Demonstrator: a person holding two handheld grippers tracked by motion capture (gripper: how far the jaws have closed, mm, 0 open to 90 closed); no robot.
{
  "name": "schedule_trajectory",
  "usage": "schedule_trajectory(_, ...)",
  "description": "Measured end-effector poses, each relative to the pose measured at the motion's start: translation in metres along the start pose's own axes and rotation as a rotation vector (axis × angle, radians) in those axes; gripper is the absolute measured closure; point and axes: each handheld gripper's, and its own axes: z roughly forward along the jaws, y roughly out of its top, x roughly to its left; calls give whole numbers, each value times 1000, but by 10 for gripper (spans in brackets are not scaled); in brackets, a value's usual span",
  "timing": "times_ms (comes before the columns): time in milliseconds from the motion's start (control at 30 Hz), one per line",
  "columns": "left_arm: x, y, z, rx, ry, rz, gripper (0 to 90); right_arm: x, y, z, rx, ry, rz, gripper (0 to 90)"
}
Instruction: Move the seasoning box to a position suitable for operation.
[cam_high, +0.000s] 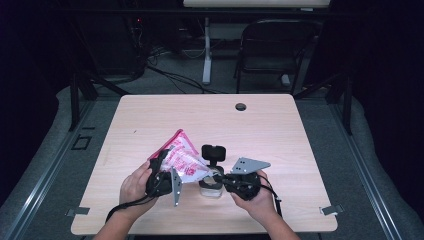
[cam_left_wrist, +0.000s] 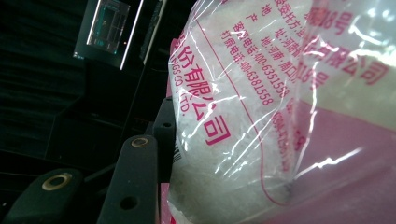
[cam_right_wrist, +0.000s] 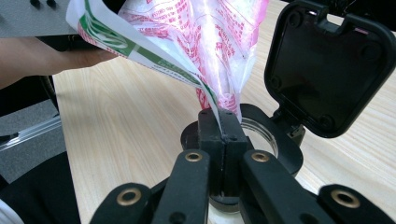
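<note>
- Bag: clear plastic bag with pink and red print, holding white powder or grains (cam_high: 182, 157), is held tilted above the light wooden table (cam_high: 280, 130), near centre; its low corner points down to the right at a small clear jar with a black collar and a flipped-up black square lid (cam_high: 213, 170).
- Left gripper (cam_high: 161, 181) clamps the bag's upper body; in the left gripper view one black jaw presses the film, the other is hidden behind the bag.
- Right gripper (cam_right_wrist: 223, 140): jaws closed, pinching the bag's thin lower edge just over the jar mouth.
- Risk, spill: the corner sits at the near rim, not over the middle of the opening; contents could land on the table.
- Risk, slip: the pinch on the film is narrow; a tug could free it.
- Risk, tip: the jar looks light; a nudge from the right gripper could topple it.
- Whether the corner is cut open: cannot tell.
</note>
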Motion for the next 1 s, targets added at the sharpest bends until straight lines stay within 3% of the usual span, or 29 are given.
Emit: schedule_trajectory(1000, -2, 1, -1, -6, 31, 69, 626, -2, -6, 4, 34, -11, -1, 900)
